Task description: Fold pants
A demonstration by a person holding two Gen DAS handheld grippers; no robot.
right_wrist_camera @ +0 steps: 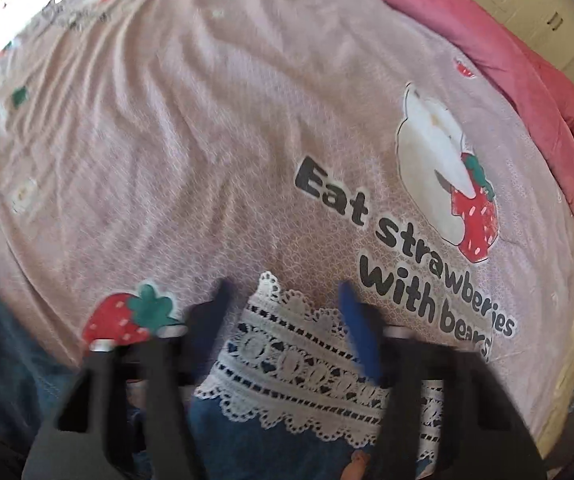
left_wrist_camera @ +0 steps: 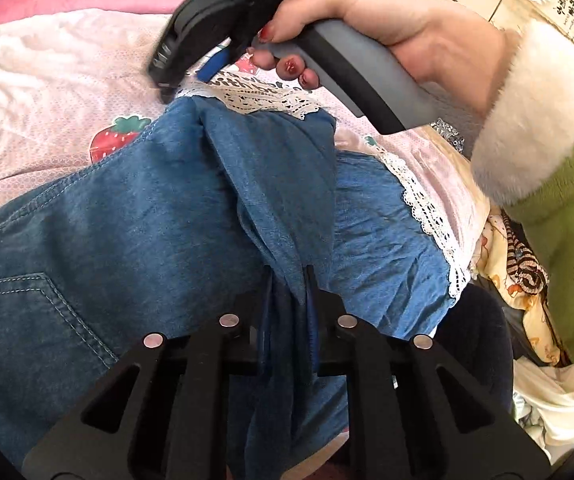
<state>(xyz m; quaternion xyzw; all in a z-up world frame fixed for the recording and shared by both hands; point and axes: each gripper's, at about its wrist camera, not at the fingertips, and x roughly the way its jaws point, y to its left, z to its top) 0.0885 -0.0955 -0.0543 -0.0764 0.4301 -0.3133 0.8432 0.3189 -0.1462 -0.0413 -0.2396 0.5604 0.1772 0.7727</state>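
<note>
We are clamping our left tongs [left_wrist_camera: 289, 280] on a fold of the blue denim, lace-hemmed pants [left_wrist_camera: 147, 216] lying on the pink strawberry-print bedsheet [right_wrist_camera: 207, 140]. Our right tongs [right_wrist_camera: 283, 292] are standing apart over the white lace hem [right_wrist_camera: 287, 344], blurred; the pants' lower part is cut off.

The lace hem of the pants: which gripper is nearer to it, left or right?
Right. The right gripper has its open jaws on either side of the lace hem. The left gripper is shut on a denim fold further down the pants, away from the hem.
</note>
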